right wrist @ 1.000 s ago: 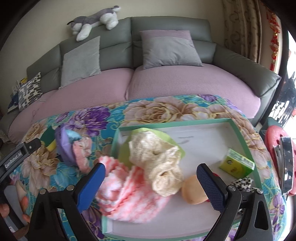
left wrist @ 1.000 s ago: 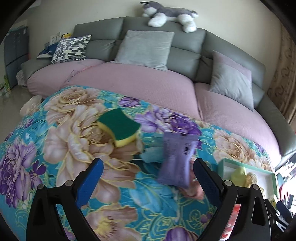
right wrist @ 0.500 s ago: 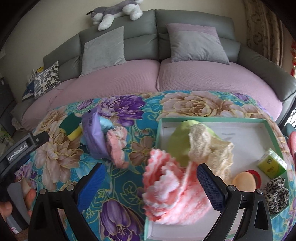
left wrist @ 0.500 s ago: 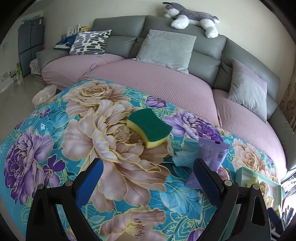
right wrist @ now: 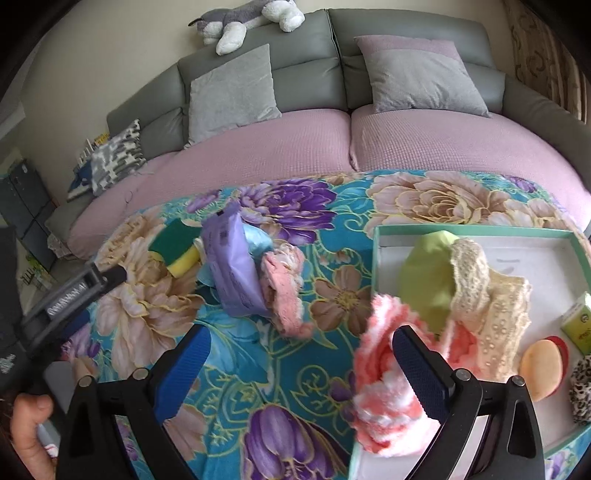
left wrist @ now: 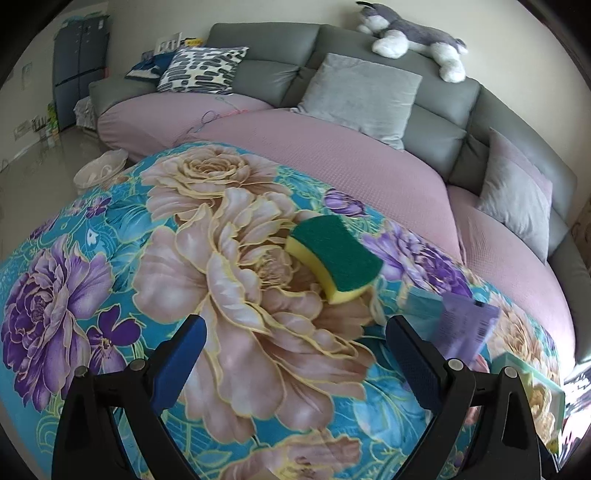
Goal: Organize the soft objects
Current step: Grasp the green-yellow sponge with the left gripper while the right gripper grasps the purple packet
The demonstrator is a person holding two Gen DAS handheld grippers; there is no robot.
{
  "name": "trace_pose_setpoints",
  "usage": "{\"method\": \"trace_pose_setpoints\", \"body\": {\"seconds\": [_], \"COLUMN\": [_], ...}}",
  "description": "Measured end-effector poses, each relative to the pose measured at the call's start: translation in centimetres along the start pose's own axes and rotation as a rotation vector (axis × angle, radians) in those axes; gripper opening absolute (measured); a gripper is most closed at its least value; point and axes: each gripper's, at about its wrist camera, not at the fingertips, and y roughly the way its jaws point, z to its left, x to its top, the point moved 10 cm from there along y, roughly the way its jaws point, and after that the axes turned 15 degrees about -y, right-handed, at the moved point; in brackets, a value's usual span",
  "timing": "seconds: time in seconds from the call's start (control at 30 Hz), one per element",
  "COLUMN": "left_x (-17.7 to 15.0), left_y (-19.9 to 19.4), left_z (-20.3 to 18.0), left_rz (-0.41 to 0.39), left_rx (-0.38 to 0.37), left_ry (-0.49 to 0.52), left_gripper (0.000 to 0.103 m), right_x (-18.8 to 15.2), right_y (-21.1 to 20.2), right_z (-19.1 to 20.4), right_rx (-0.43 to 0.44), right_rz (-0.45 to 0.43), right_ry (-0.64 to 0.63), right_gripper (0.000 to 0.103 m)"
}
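A green-and-yellow sponge (left wrist: 334, 258) lies on the floral cloth, ahead of my open, empty left gripper (left wrist: 293, 360). Right of it lie a purple packet (left wrist: 466, 326) and a light blue cloth (left wrist: 421, 312). In the right wrist view the sponge (right wrist: 175, 245), the purple packet (right wrist: 232, 275), and a pink sock (right wrist: 284, 286) lie left of a mint tray (right wrist: 476, 232). The tray holds a fluffy pink sock (right wrist: 384, 376), cream lace (right wrist: 491, 302) and a green cloth (right wrist: 428, 280). My right gripper (right wrist: 303, 373) is open and empty, above the cloth by the tray's left edge.
The tray also holds a green box (right wrist: 578, 323), an orange puff (right wrist: 541, 369) and a leopard scrunchie (right wrist: 581, 387). A grey sofa with pink seat covers (left wrist: 332, 147), cushions and a plush husky (left wrist: 413, 35) stands behind. A white basket (left wrist: 99, 173) sits on the floor at left.
The left gripper has swung left, so the sponge now sits ahead and the packet to the right. The right gripper has also shifted left, away from over the tray. Both stay open.
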Motion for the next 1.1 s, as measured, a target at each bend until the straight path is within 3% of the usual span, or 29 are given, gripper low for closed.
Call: {"method": "trace_pose_setpoints", "body": {"seconds": [0.13,0.53,0.67,0.9,1.1], "left_x": [0.3,0.9,1.6,2.8,2.9], "left_y": [0.7,2.9,3.7,5.5,7.3], "left_z": [0.9,0.5,1.0,1.7,0.0], "left_rz": [0.010,0.084,0.106,0.152,0.230], "left_rx": [-0.003,-0.056,-0.063,-0.027,-0.102], "left_ry": [-0.027,-0.020,-0.037,0.013,-0.002], "left_gripper": [0.098,0.098,0.098,0.098,0.098], "right_x": [0.8,3.4,4.4,6.0,6.5], "right_y": [0.0,1.3,1.9,2.9,4.5], "right_z": [0.5,1.9,3.4,5.6,6.4], "right_rx": [0.033,-0.019,0.000,0.032,0.048], "right_rz": [-0.035,-0.053,-0.061,-0.077,-0.057], "right_ry": [0.021,-0.055,-0.081,-0.127,-0.139], "right_gripper": [0.100,0.100,0.089,0.079,0.066]}}
